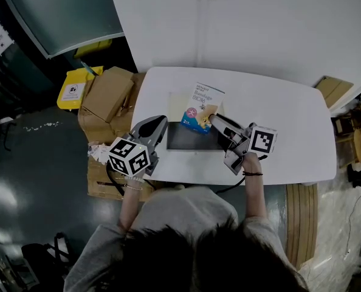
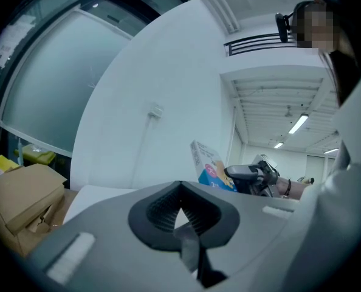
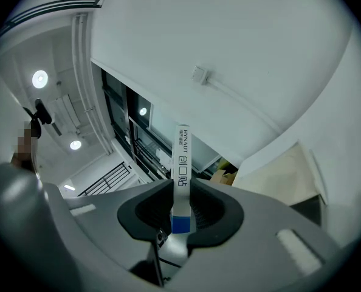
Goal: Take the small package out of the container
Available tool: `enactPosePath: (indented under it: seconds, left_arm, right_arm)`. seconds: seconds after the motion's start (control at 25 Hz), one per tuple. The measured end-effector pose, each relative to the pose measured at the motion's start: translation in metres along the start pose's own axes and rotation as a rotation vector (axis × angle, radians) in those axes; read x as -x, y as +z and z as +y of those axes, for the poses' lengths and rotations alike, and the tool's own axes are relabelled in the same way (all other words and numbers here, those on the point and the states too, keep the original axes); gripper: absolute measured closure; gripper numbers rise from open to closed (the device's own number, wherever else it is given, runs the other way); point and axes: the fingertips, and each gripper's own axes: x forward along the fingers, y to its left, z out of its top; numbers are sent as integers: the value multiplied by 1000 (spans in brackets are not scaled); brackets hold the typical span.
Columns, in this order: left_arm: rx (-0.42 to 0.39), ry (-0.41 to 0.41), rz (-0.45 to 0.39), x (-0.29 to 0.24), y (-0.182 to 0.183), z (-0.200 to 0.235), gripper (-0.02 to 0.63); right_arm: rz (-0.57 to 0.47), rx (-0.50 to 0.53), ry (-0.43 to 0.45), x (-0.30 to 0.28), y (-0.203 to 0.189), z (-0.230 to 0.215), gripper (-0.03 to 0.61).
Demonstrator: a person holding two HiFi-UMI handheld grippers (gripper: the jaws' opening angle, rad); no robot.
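Note:
The small package [image 1: 202, 108], a white and blue bandage box, hangs tilted above the dark open container [image 1: 189, 140] on the white table [image 1: 278, 120]. My right gripper [image 1: 214, 119] is shut on the box's lower right corner. In the right gripper view the package [image 3: 182, 163] stands edge-on between the pads, and my right gripper [image 3: 180, 207] points level at the wall. My left gripper [image 1: 158, 124] hovers just left of the container, jaws together with nothing in them. The left gripper view shows my left gripper [image 2: 179, 208], and beyond it the package [image 2: 209, 166] held by my right gripper [image 2: 244, 174].
Cardboard boxes [image 1: 107, 93] and a yellow bag [image 1: 76, 89] sit on the floor left of the table. More flat cardboard [image 1: 116, 184] lies under the table's left front corner. A wooden slatted panel [image 1: 302, 221] lies at the right front. A white wall backs the table.

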Motion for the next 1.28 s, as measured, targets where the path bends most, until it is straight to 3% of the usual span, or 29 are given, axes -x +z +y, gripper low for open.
enactPosePath:
  seconds: [0.36,0.48,1.28]
  left_arm:
    - [-15,-17,0,-2,4,-2,623]
    - [-17,-19,1,0,5,1,623]
    - [-21,-9,-8,5,11,7,623]
  right_arm:
    - [-86,18,19,13,10,10,479]
    - [-90,88,0,14,13,12,479]
    - [-89,110,-51,18,10,-2,479]
